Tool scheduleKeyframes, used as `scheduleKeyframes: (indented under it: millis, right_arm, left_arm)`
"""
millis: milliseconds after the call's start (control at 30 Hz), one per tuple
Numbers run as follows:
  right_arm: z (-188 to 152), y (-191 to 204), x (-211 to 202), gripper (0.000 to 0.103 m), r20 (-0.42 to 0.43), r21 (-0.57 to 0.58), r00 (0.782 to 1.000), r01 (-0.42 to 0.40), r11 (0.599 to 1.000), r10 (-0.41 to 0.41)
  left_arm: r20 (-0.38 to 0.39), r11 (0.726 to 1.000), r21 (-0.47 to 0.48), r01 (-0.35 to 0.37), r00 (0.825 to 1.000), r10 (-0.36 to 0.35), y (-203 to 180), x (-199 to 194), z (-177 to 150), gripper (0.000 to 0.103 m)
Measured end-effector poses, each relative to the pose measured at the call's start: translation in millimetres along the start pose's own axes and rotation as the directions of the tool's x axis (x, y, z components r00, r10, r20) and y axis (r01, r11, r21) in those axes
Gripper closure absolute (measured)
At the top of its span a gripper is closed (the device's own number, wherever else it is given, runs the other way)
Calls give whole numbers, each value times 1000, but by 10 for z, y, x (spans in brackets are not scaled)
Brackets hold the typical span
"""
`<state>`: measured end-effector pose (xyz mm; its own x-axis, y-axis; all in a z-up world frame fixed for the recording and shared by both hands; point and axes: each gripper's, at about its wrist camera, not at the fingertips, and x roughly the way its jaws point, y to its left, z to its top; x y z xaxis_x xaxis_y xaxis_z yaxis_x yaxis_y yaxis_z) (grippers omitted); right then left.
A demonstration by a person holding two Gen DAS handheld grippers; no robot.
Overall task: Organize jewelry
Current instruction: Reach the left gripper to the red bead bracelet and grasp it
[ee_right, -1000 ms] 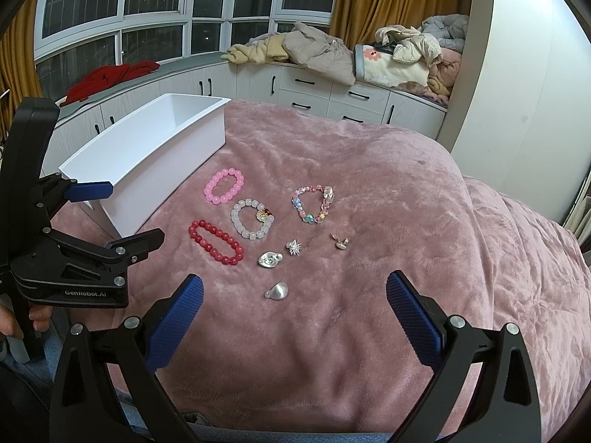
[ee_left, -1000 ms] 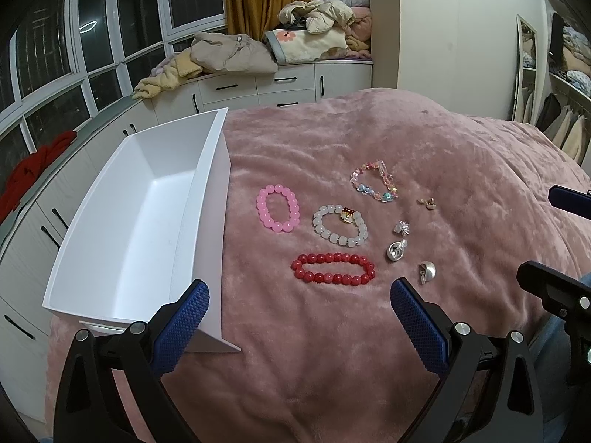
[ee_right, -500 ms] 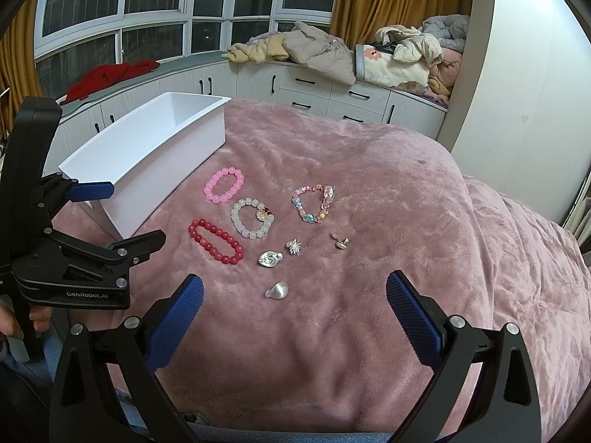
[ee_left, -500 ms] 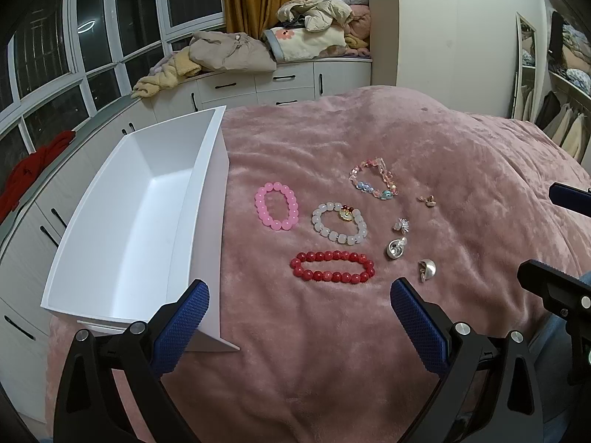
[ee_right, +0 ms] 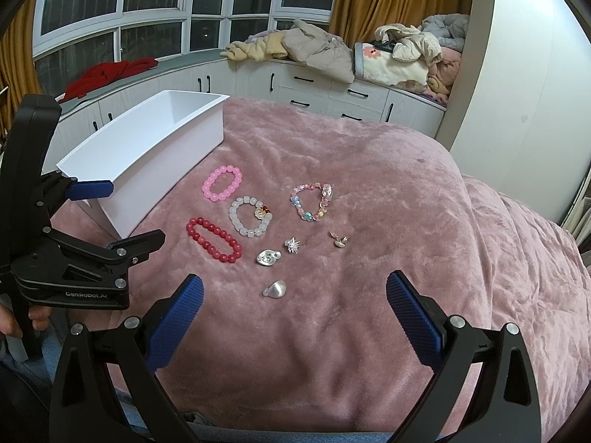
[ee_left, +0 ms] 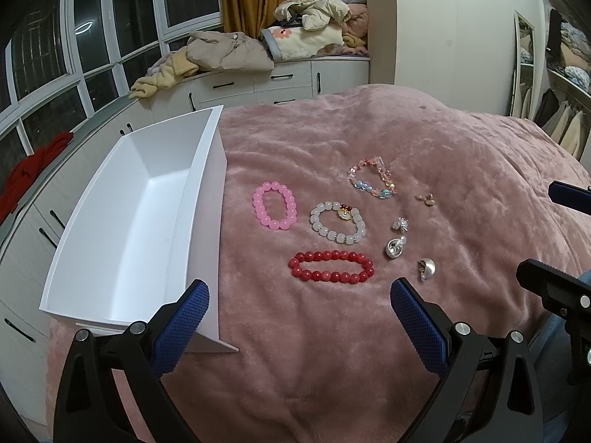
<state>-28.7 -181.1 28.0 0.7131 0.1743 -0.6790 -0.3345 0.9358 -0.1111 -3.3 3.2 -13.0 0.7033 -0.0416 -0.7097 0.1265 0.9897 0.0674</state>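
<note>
We hold the left hand-held gripper [ee_left: 299, 317] spread wide and empty above the near edge of the pink plush bed cover [ee_left: 369, 140]. The right hand-held gripper [ee_right: 295, 306] is likewise wide and empty.

The red round-bead bracelet [ee_left: 331, 267] lies directly ahead of the left hand-held gripper, just beyond its fingertips and centred between them. Its long axis runs crosswise to the fingers. It is nearer the left hand-held gripper than the right, which sees it ahead and to its left [ee_right: 214, 239].

Beyond it lie the translucent white bead bracelet with a gold charm [ee_left: 338, 222], the pink round-bead bracelet [ee_left: 274, 210] and, farthest, the multicoloured crystal bracelet [ee_left: 372, 182]. The smooth silver dome-shaped pendant [ee_right: 275, 288] sits straight ahead of the right hand-held gripper, which is the nearer one to it.

The empty white rectangular plastic bin [ee_left: 125, 221] stands ahead and left of the left hand-held gripper, its long axis running away from us.

Legible writing: "GenRobot.AI" on the left hand-held gripper body in the right wrist view.
</note>
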Motion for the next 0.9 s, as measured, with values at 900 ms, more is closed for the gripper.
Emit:
scheduleKeyframes:
  millis: [900]
  right_arm:
    - [305,-321,643,24,-234,29,960,-149,988,152]
  left_arm:
    - [25,985,137,103,994,-108,-230,200,257,4]
